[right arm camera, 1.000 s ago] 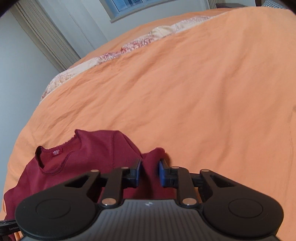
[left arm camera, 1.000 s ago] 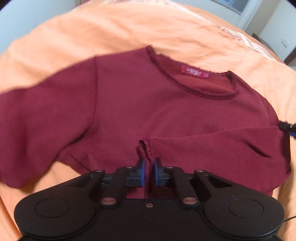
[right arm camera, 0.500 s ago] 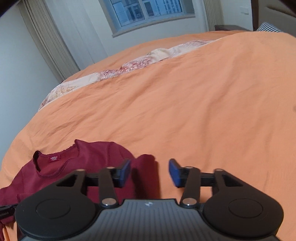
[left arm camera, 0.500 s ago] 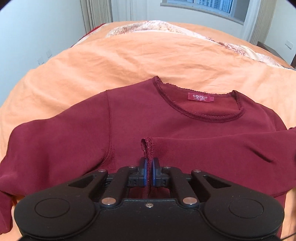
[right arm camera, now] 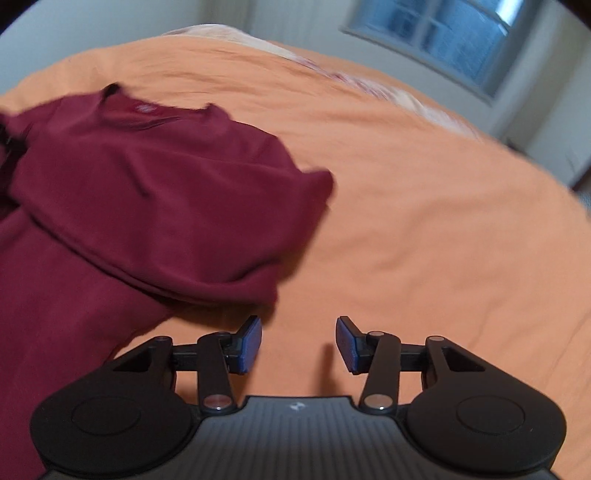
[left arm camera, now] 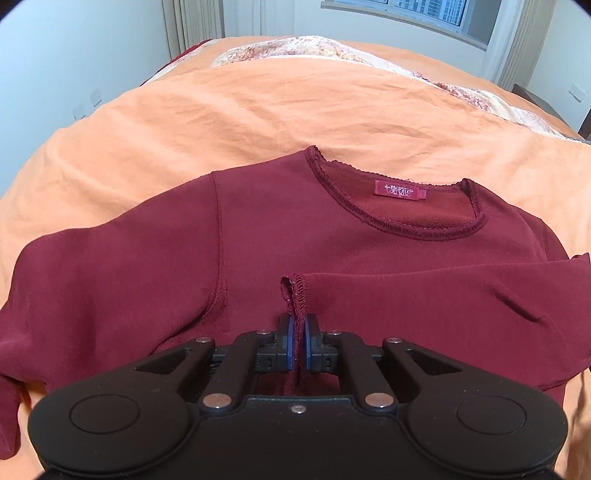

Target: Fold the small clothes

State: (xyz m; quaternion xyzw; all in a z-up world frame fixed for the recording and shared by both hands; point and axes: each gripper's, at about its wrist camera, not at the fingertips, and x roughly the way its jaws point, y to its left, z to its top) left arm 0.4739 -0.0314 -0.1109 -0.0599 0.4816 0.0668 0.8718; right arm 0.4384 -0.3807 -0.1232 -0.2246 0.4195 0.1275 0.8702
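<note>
A small dark red long-sleeved top (left arm camera: 266, 236) lies flat on the orange bedspread (left arm camera: 258, 110), neckline and label (left arm camera: 399, 191) facing up. Its right sleeve is folded across the chest, and my left gripper (left arm camera: 298, 345) is shut on that sleeve's cuff (left arm camera: 293, 295). The other sleeve stretches out to the left. In the blurred right wrist view the same top (right arm camera: 147, 199) fills the left side, its folded shoulder bulging up. My right gripper (right arm camera: 298, 343) hangs open over bare bedspread (right arm camera: 424, 221), just right of the top, holding nothing.
The bedspread covers a wide bed with much bare cloth beyond and to the right of the top. A floral sheet (left arm camera: 295, 48) shows at the bed's head. Curtains (left arm camera: 195, 22), walls and a window (right arm camera: 443, 40) lie behind.
My right gripper let go of the folded shoulder, opened wide and swung right and back off the top. My left gripper stayed shut on the cuff and tilted up, showing more of the room.
</note>
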